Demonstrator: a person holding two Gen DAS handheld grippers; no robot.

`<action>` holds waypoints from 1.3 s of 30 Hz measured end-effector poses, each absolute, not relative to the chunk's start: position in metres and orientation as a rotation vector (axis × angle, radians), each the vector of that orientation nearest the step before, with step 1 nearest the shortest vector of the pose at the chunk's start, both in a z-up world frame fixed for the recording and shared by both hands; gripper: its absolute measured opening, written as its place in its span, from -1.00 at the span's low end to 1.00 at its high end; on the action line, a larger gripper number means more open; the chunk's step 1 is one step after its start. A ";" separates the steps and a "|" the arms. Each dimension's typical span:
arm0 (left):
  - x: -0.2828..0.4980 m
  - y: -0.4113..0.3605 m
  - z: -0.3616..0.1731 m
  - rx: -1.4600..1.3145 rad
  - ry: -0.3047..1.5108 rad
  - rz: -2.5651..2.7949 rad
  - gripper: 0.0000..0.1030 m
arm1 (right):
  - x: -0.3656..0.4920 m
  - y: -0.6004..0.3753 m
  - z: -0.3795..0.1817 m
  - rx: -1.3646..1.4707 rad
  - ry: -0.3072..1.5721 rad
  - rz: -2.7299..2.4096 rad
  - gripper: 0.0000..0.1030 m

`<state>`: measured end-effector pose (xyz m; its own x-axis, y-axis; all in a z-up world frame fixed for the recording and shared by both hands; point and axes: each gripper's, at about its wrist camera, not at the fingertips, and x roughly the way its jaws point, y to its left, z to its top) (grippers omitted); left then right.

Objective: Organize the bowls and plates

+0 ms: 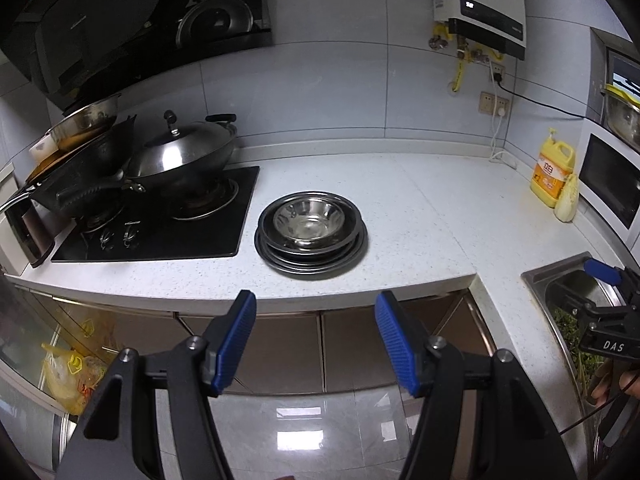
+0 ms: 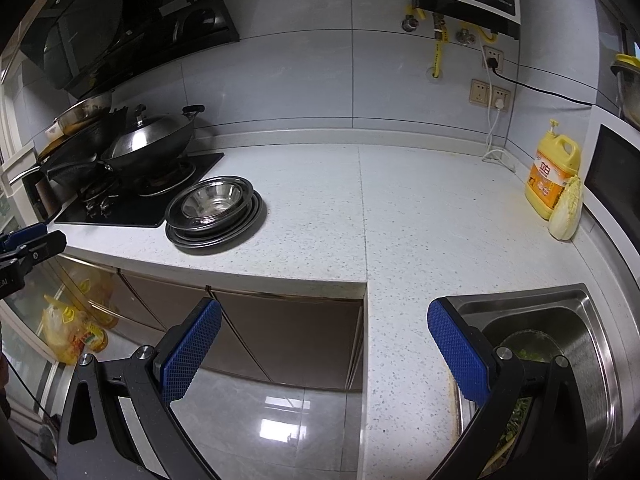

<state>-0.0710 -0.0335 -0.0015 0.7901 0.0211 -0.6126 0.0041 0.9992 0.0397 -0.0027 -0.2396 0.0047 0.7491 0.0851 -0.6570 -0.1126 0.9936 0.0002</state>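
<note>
A stack of steel plates sits on the white counter right of the stove, with a steel bowl nested on top. The same stack and bowl show in the right wrist view. My left gripper is open and empty, held off the counter's front edge in front of the stack. My right gripper is open and empty, by the counter's inner corner next to the sink. The right gripper shows at the left view's right edge; the left gripper shows at the right view's left edge.
A gas stove holds a lidded wok and stacked pans. A steel sink with greens is at the right. A yellow detergent jug and a cabbage stand by the oven. Bags lie on the floor.
</note>
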 end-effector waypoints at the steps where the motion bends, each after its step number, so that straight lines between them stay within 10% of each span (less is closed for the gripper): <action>1: -0.072 -0.032 -0.001 0.035 0.658 0.015 0.17 | -0.002 -0.238 0.004 -0.042 0.717 0.112 0.97; 39: -0.062 -0.028 0.000 -0.036 0.624 0.062 0.17 | 0.013 -0.254 -0.001 -0.038 0.734 0.123 0.97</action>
